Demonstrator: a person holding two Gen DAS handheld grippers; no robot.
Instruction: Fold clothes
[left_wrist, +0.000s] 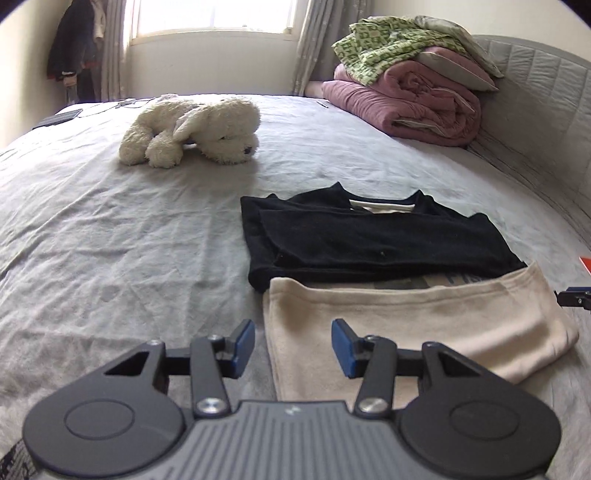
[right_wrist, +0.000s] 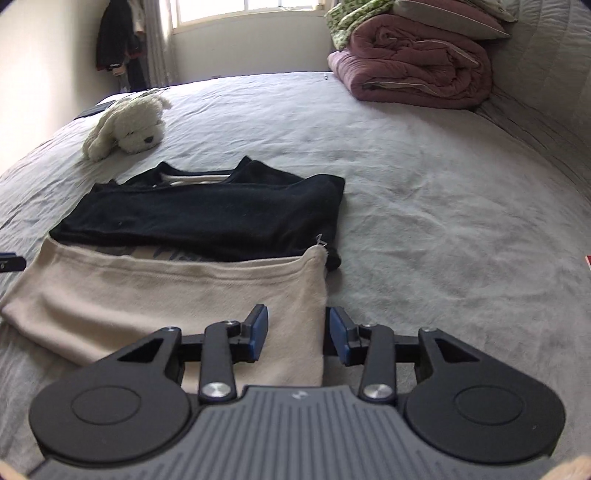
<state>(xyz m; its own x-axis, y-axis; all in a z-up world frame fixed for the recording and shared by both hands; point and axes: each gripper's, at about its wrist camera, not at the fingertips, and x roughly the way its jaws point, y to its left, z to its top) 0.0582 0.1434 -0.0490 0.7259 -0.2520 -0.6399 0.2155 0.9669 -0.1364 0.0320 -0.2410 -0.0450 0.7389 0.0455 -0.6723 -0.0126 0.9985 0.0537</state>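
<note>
Beige garment (left_wrist: 413, 325) lies on the bed (left_wrist: 110, 240), folded into a band with its long axis running left-right; black garment (left_wrist: 369, 240) lies just beyond it on the far side, edges touching or overlapping.

Left claw (left_wrist: 293, 345) hovers at the band's near-left end, jaws spread, nothing between the pads. Right claw (right_wrist: 297, 334) sits at the near-right end, jaws spread across the cloth's right edge, not pinching.

Judgement: each claw is nearest its own end of the band, so the next fold would go across the long axis. Plush dog (left_wrist: 192, 129) lies well apart, far left.
</note>
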